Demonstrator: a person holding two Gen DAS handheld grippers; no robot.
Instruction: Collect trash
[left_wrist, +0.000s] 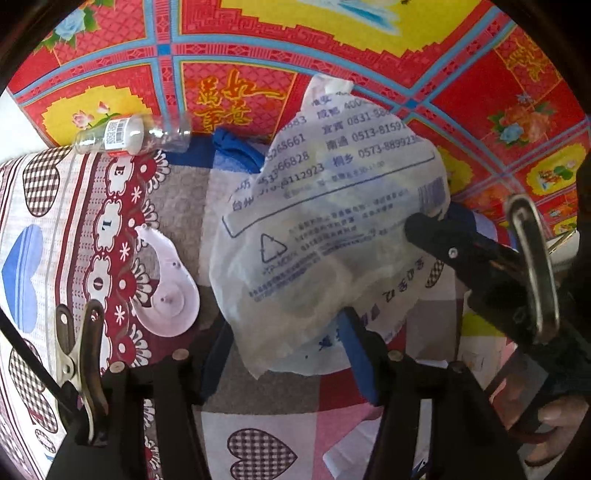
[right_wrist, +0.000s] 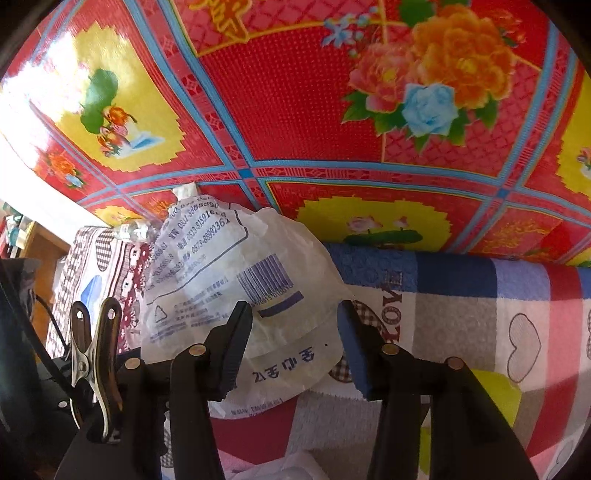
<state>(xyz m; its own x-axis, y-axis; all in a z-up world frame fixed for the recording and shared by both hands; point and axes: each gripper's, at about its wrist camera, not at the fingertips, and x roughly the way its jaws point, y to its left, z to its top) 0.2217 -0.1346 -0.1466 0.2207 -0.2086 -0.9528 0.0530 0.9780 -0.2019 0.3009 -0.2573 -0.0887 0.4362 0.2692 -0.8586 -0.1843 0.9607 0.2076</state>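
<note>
A crumpled white plastic bag (left_wrist: 325, 229) with blue print and a barcode lies on the patchwork blanket (left_wrist: 269, 417). My left gripper (left_wrist: 288, 354) stands open around the bag's near edge, one finger on each side of it. My right gripper (right_wrist: 293, 332) is also open, and the bag (right_wrist: 258, 266) bulges up between its fingers. In the left wrist view one of the right gripper's fingers (left_wrist: 436, 236) rests against the bag's right side near the barcode. A clear plastic bottle (left_wrist: 129, 134) with a white label lies at the blanket's far left edge. A white plastic lid (left_wrist: 170, 291) sits left of the bag.
A red, yellow and blue floral sheet (right_wrist: 295, 110) rises behind the blanket. The bottle (right_wrist: 135, 230) shows small at the far left in the right wrist view. A blue cloth (left_wrist: 236, 151) peeks out behind the bag. A person's hand (left_wrist: 554, 417) holds the right gripper.
</note>
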